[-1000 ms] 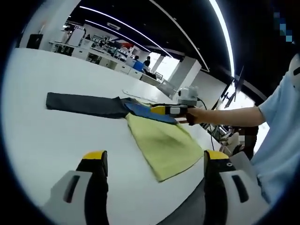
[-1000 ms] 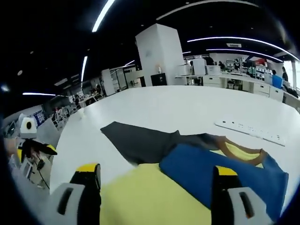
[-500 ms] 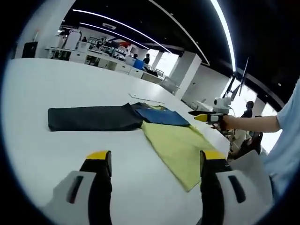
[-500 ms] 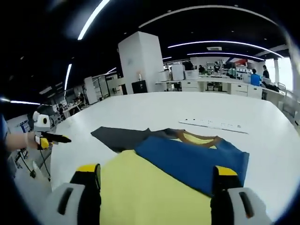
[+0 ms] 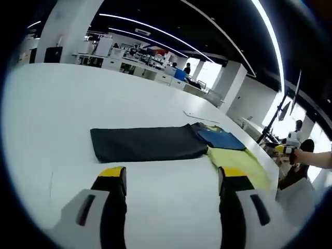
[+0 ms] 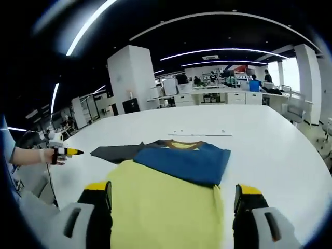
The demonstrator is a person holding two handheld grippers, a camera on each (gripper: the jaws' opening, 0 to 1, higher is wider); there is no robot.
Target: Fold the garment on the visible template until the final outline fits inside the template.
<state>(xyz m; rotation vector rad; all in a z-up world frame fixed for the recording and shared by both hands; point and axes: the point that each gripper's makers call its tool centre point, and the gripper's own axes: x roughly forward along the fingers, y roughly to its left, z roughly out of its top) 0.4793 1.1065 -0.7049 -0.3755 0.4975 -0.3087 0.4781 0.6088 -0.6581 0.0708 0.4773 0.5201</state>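
Left gripper view looks across a broad, smooth white worktop (image 5: 62, 104) with a rounded edge. The left gripper (image 5: 171, 179) rises from the bottom with its two yellow-tipped black jaws set wide apart, holding nothing and hovering over bare worktop. Beyond it lies the garment (image 5: 228, 155), flat and well apart from the jaws. Its nearer part is a soft, matte yellow panel; a blue section sits at its far end. Beside it, touching or overlapping at the blue end, lies a dark grey rectangular sheet (image 5: 145, 144), flat and matte with straight edges, which may be the template. At the far right a hand grips the right gripper (image 5: 282, 149), seen small, off past the worktop edge.

Right gripper view shows the right gripper (image 6: 171, 194) with its jaws likewise spread and empty, over the garment's (image 6: 166, 207) yellow cloth, which spreads wide and smooth between them. The blue part lies folded across the yellow, with a brown ribbed collar at the far side. The dark grey sheet (image 6: 116, 151) pokes out to the left. A thin, pale strip (image 6: 199, 133) lies on the worktop (image 6: 270, 155) farther off. At the left edge, a hand holds the left gripper (image 6: 72, 152), clear of the worktop.
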